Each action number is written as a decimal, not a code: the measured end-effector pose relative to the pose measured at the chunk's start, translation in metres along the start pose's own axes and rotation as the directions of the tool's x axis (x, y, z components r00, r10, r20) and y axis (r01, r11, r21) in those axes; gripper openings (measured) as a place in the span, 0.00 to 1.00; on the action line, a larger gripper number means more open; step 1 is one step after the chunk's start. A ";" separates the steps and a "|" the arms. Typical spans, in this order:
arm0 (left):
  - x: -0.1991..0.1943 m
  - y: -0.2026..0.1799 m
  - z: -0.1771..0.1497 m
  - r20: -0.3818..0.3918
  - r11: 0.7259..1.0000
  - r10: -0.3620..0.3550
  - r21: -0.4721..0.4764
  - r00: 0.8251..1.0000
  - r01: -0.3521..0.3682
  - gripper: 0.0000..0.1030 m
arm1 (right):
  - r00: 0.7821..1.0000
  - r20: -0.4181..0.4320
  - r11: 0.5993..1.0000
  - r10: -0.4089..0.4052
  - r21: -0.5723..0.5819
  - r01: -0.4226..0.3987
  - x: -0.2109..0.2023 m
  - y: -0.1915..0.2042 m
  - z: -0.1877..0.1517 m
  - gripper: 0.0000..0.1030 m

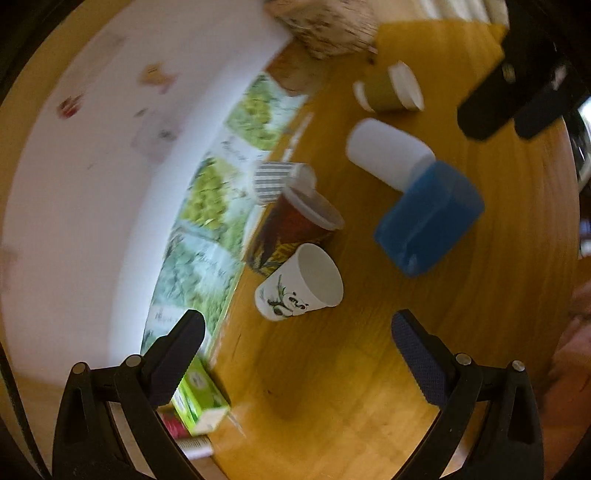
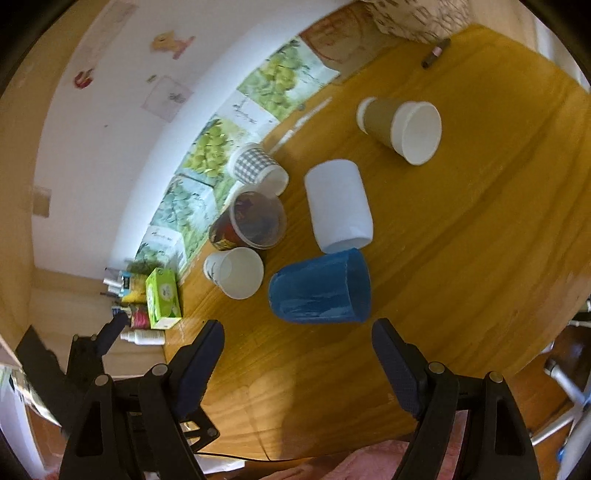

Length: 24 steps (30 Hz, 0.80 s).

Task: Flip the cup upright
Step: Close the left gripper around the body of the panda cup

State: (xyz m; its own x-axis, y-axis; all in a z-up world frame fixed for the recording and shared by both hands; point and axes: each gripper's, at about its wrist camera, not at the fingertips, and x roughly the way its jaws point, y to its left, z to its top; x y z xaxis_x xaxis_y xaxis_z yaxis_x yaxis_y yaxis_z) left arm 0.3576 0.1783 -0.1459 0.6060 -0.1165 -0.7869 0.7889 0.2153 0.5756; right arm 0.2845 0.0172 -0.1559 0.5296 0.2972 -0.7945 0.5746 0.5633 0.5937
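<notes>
Several cups stand or lie on a round wooden table point(image 2: 461, 258). A blue plastic cup point(image 2: 320, 292) lies on its side just ahead of my open, empty right gripper point(image 2: 297, 349); it also shows in the left wrist view point(image 1: 430, 218). A white cup point(image 2: 338, 205) stands mouth down behind it. A tan paper cup point(image 2: 400, 125) lies on its side farther back. A panda paper cup point(image 1: 301, 282), a dark printed cup point(image 1: 291, 229) and a checked cup point(image 1: 275, 181) stand upright ahead of my open, empty left gripper point(image 1: 297, 345). The right gripper shows at the top right of the left wrist view point(image 1: 517, 107).
The table's left side meets a white wall with fruit pictures point(image 2: 221, 147). A green box point(image 2: 162, 299) and small bottles stand at the left table edge. A patterned bag point(image 2: 417, 14) and a small dark stick point(image 2: 436, 51) lie at the far side.
</notes>
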 end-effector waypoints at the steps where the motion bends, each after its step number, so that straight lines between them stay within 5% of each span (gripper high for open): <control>1: 0.007 -0.001 -0.001 0.001 0.999 -0.008 0.041 1.000 0.008 0.98 | 1.000 -0.001 1.000 -0.002 0.011 0.002 0.003 -0.001 -0.001 0.80; 13: 0.058 -0.014 -0.014 0.057 0.927 -0.110 0.366 0.992 0.082 0.98 | 0.999 -0.035 0.990 0.026 0.141 -0.021 0.032 -0.011 -0.004 0.80; 24: 0.101 -0.012 -0.015 -0.015 0.883 -0.214 0.423 0.977 0.201 0.98 | 0.996 -0.054 0.975 0.066 0.214 -0.053 0.049 -0.013 -0.003 0.80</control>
State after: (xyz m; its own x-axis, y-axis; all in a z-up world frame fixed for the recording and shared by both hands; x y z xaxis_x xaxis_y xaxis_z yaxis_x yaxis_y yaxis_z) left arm 0.4080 0.1785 -0.2354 0.4212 -0.1452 -0.8953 0.8618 -0.2437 0.4449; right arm 0.3008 0.0264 -0.2028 0.5319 0.3755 -0.7590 0.6659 0.3682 0.6488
